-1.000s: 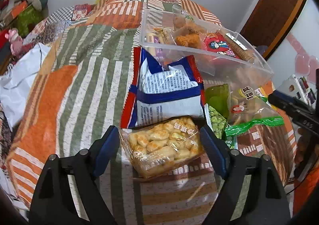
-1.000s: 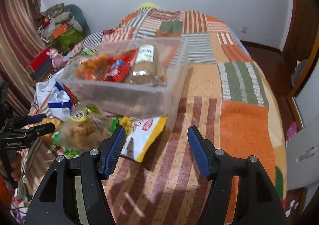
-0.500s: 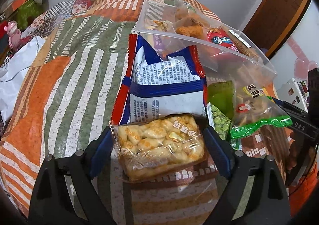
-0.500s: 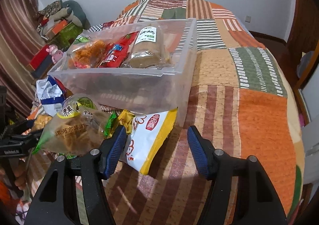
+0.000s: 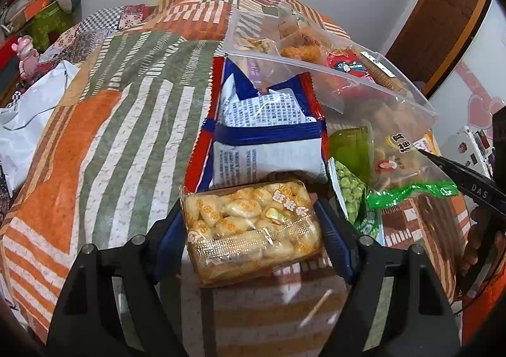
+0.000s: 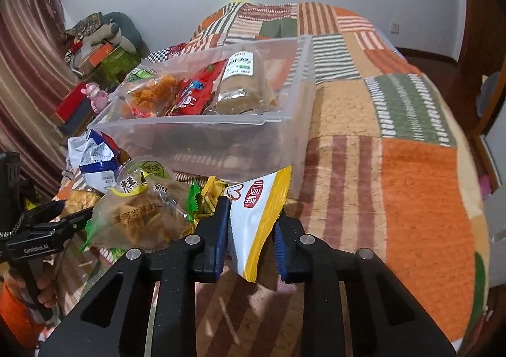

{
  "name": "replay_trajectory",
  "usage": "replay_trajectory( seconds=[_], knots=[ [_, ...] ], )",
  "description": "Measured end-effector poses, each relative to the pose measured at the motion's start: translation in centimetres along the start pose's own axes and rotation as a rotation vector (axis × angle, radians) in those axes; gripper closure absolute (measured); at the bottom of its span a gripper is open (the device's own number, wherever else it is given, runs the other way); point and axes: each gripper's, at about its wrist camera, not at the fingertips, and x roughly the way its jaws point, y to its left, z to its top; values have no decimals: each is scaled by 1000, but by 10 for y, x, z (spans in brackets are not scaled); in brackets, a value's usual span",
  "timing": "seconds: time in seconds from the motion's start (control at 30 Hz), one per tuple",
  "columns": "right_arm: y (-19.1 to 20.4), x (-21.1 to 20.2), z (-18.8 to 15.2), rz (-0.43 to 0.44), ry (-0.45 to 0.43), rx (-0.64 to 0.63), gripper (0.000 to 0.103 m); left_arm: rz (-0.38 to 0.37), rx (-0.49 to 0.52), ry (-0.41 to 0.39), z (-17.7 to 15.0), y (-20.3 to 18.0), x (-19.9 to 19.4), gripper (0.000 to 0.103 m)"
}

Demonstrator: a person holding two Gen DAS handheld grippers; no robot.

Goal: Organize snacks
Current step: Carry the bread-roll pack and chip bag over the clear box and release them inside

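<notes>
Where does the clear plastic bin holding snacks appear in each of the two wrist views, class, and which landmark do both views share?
Left wrist view: the clear plastic bin sits upper right, behind the blue and white packet.
Right wrist view: the bin sits centre left, beyond the white and yellow packet.
Shared landmark: the pink toy pig, at the bed's left edge in both.

Orange-green striped patchwork bedspread (image 6: 395,167); white-yellow snack bag (image 6: 257,218).
</notes>
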Motion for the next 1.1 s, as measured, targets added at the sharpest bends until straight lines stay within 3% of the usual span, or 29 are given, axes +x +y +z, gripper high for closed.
replay_trajectory(
  seconds=[0.47,0.8,1.1],
  knots=[
    [-14,-37,3,-60,-95,7,83,15,21,-107,3,-11,-49,26],
    [-10,-63,20,-54,-197,2,83,-11,65,-164,32,-35,-61,26],
    [-10,-66,39,-66,-260,-12,83,-78,105,-219,63,-65,-63,26]
  ],
)
